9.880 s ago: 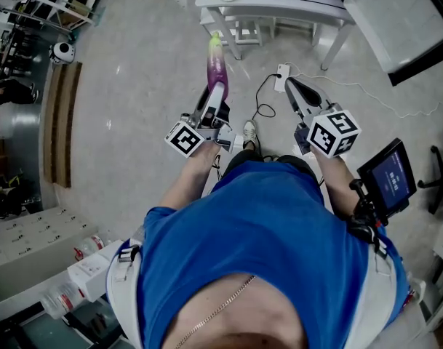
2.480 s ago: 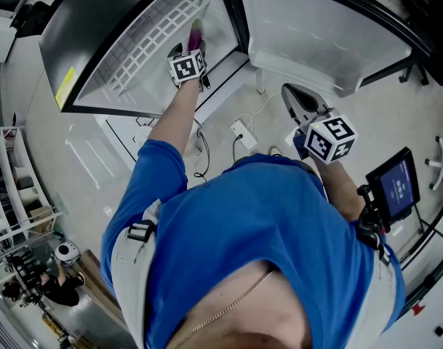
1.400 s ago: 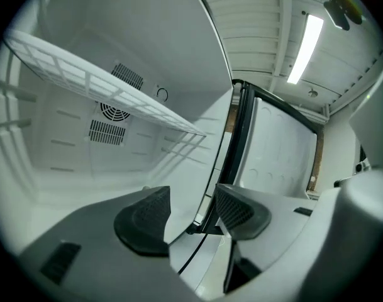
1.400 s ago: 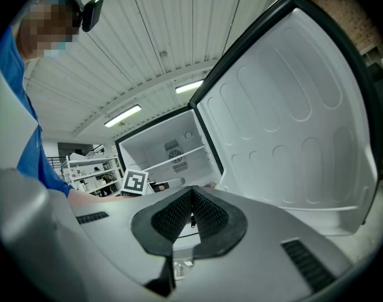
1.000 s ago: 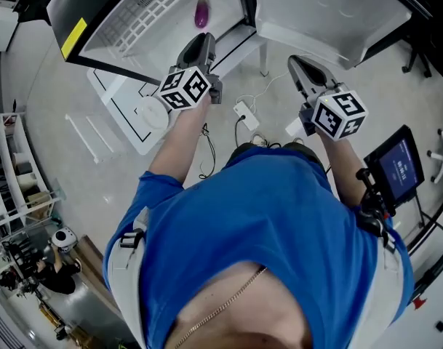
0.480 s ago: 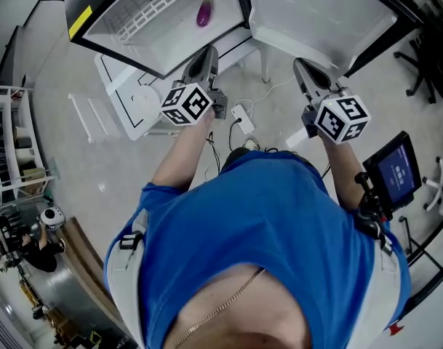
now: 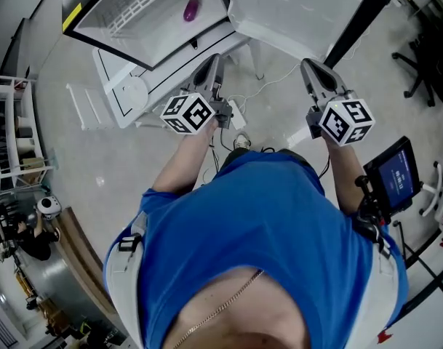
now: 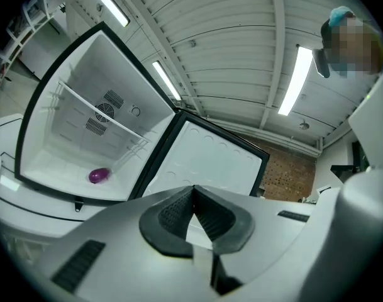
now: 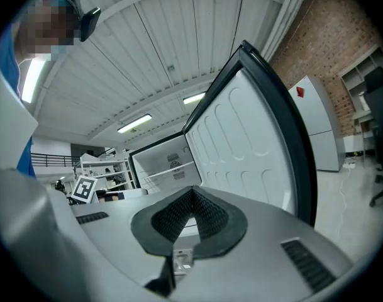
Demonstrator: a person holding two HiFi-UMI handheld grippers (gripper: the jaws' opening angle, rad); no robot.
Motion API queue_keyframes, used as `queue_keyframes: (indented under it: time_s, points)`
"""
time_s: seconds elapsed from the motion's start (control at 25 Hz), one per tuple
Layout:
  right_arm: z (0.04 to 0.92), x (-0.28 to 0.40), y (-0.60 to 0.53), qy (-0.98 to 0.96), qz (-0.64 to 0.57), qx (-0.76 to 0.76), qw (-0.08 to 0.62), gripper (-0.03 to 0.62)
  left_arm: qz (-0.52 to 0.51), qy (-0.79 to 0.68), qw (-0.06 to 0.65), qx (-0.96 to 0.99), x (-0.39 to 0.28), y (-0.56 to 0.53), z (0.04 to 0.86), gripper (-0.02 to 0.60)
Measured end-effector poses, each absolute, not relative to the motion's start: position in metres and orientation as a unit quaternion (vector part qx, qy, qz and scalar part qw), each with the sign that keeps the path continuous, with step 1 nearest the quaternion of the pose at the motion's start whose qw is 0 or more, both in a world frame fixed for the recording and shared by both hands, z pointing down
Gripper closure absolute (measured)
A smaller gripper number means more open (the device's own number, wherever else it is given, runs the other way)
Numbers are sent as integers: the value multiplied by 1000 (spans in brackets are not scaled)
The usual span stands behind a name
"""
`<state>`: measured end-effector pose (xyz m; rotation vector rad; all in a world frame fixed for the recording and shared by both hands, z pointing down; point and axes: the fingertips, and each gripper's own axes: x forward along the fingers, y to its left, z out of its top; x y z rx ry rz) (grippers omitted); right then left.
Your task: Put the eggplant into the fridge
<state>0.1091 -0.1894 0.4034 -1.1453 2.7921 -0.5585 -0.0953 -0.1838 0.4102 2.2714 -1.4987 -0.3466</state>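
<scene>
The purple eggplant (image 7: 190, 8) lies alone on the white floor of the open fridge (image 7: 145, 31); in the left gripper view the eggplant (image 8: 99, 175) sits below the wire shelf. My left gripper (image 7: 210, 65) is shut and empty, drawn back from the fridge opening. My right gripper (image 7: 310, 67) is also shut and holds nothing, level in front of the open fridge door (image 7: 301, 13). In the right gripper view the door (image 9: 254, 150) fills the right side.
The fridge stands on a low white stand (image 7: 123, 97). A power strip with cables (image 7: 234, 113) lies on the floor between the grippers. A small screen (image 7: 396, 177) is at my right hip, metal shelving (image 7: 14, 129) at the left, and an office chair (image 7: 425, 57) at the right.
Earlier the left gripper carried the eggplant into the fridge and left it there. Over the last second both grippers have drawn back from the fridge; the eggplant stays put.
</scene>
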Motion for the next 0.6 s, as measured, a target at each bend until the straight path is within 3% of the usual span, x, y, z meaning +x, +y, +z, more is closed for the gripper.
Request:
queue_keyframes:
  time_s: [0.6]
  points:
    - [412,172,-171,924,-161,-346,24,592,-142,-558,207,791,-32,-121,417,574]
